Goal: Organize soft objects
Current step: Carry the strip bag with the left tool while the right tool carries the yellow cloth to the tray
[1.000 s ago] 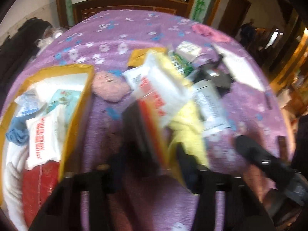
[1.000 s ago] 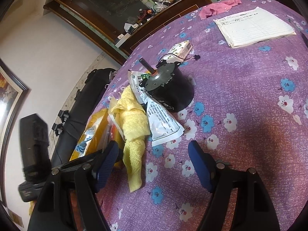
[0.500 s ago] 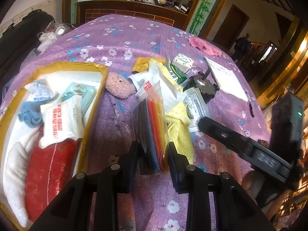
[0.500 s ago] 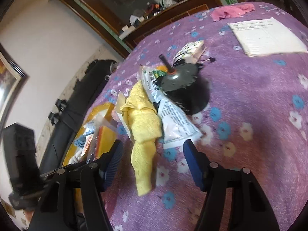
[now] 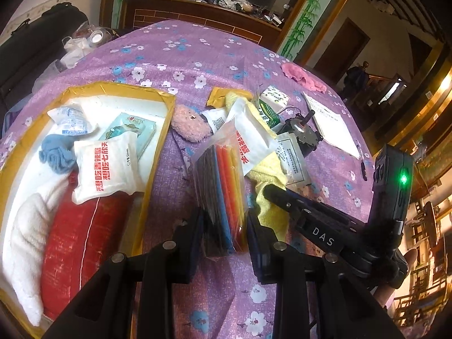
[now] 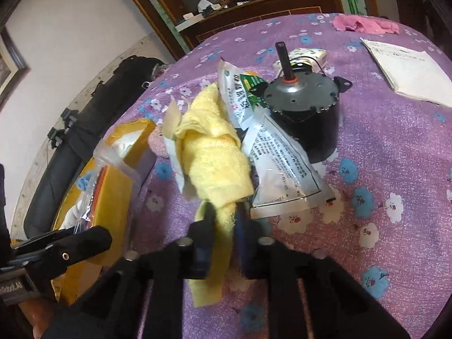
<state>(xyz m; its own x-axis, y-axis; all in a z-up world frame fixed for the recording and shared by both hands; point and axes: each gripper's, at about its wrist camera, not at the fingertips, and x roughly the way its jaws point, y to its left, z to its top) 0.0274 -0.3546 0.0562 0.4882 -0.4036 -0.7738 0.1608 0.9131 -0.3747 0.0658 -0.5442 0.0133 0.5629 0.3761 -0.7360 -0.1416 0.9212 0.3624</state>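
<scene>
I have the left gripper (image 5: 223,223) clamped on the clear bag of coloured sheets (image 5: 223,178), held upright beside the yellow-rimmed box (image 5: 158,152) at the tabletop's left edge. The right gripper (image 6: 223,226) is closing its jaws on the yellow towel's (image 6: 217,163) lower tail; the towel's long axis runs straight away from them. A second ago those jaws stood wide, short of it.

The left gripper (image 5: 224,223) is angled downward, its jaws clamped on a clear bag of coloured sheets (image 5: 223,183). The right gripper (image 6: 224,227) is being closed on a yellow towel (image 6: 217,166).
</scene>
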